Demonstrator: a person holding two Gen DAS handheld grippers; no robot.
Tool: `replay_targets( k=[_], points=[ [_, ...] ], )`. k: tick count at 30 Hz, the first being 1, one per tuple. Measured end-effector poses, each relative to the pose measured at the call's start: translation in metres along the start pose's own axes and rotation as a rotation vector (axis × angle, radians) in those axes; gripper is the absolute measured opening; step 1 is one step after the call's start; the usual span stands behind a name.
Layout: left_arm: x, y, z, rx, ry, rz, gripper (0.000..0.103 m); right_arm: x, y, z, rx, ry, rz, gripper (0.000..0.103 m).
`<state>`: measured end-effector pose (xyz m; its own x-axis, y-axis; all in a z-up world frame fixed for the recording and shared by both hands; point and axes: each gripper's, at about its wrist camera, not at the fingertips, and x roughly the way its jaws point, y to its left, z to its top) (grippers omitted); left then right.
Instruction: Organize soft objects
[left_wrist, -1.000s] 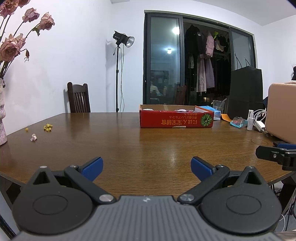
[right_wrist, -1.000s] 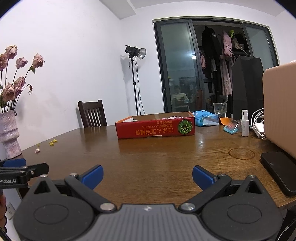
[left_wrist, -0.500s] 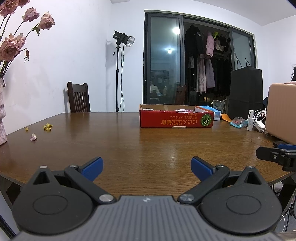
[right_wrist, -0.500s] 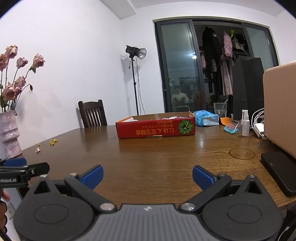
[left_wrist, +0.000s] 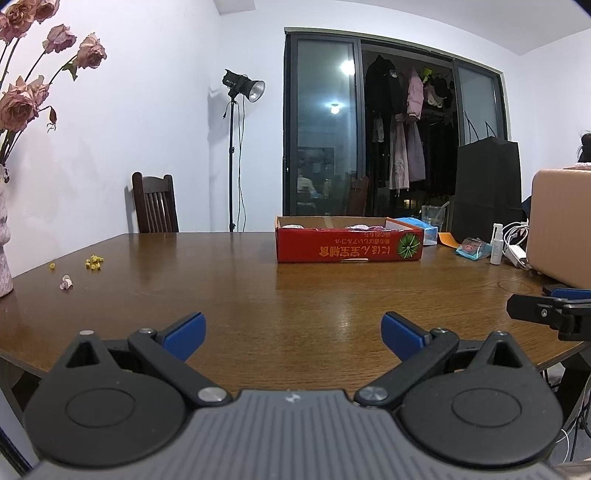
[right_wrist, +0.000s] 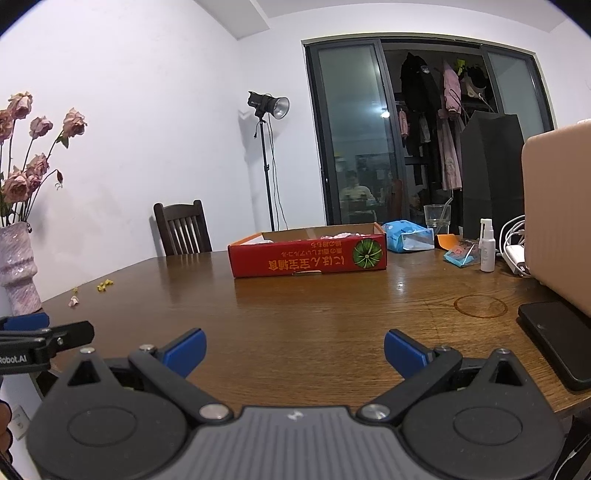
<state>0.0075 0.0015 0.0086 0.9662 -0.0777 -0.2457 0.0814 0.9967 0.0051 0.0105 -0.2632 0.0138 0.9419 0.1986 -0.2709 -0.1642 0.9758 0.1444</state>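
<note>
Nothing moved: both grippers, left (left_wrist: 291, 330) and right (right_wrist: 294, 349), hover jaws spread, empty, facing red box (left_wrist: 349, 249) at desk's (left_wrist: 295, 295) far edge, pale soft things inside.

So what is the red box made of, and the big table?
The red box looks like printed cardboard: plain brown inside walls, thin folded edges, matte red outside. The table looks like dark wood with a glossy varnish: grain lines show and the room lights reflect on it. It could be veneer; the pictures can't settle that.
</note>
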Motion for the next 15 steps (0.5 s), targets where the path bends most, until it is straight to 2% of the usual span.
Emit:
replay_targets(
  k=[15],
  points=[
    [0.0005, 0.0002, 0.0013, 0.006, -0.008, -0.001, 0.103, -0.0006, -0.0009, 0.0005, 0.000, -0.003, -0.002, 0.103]
  ],
)
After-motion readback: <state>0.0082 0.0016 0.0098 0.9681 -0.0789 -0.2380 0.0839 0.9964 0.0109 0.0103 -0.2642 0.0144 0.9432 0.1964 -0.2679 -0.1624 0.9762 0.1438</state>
